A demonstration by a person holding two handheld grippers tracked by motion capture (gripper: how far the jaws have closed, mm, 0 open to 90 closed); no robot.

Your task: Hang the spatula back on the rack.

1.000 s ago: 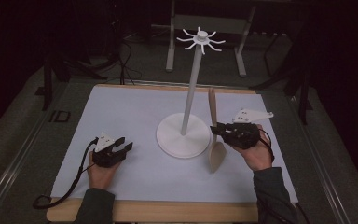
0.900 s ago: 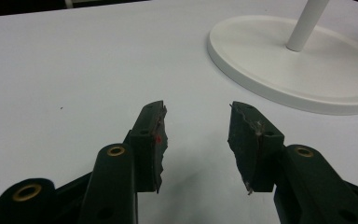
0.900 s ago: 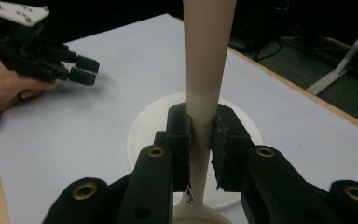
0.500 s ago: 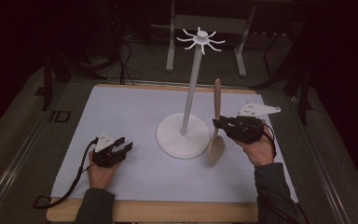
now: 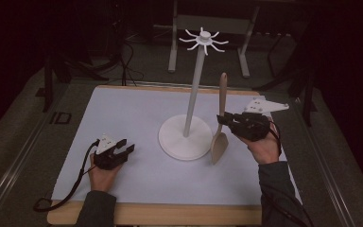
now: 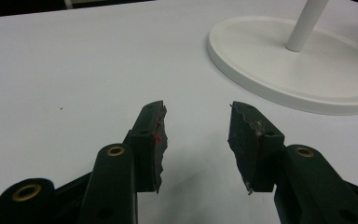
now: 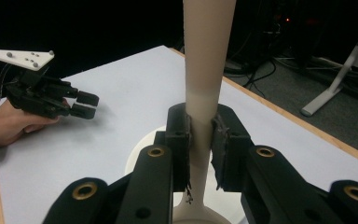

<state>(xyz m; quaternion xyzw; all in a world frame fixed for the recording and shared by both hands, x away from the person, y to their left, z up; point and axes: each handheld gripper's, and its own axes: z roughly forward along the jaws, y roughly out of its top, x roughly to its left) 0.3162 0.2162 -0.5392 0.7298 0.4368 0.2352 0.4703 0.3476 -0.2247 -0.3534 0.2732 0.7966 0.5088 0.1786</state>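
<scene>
Pinching the wooden spatula [image 5: 221,124] upright in our right gripper [image 5: 223,120], left gripper [image 5: 125,150] spread empty, we next raise it toward the stand's [image 5: 185,137] hooks at twelve o'clock.

The count comes to 1 wooden spoon [image 5: 220,124], standing near the centre right of the high view, and 1 white stand [image 5: 189,120] at the centre, made up of 1 round base, 1 upright pole and 1 ring of hooks at the upper middle of the frame. There are 2 grippers: 1 left gripper [image 5: 123,150] at the lower left and 1 right gripper [image 5: 223,119] at the centre right, each with 2 black jaws and each held by 1 hand. 1 white mat [image 5: 123,113] covers 1 wooden table [image 5: 170,213] along the bottom edge.
</scene>
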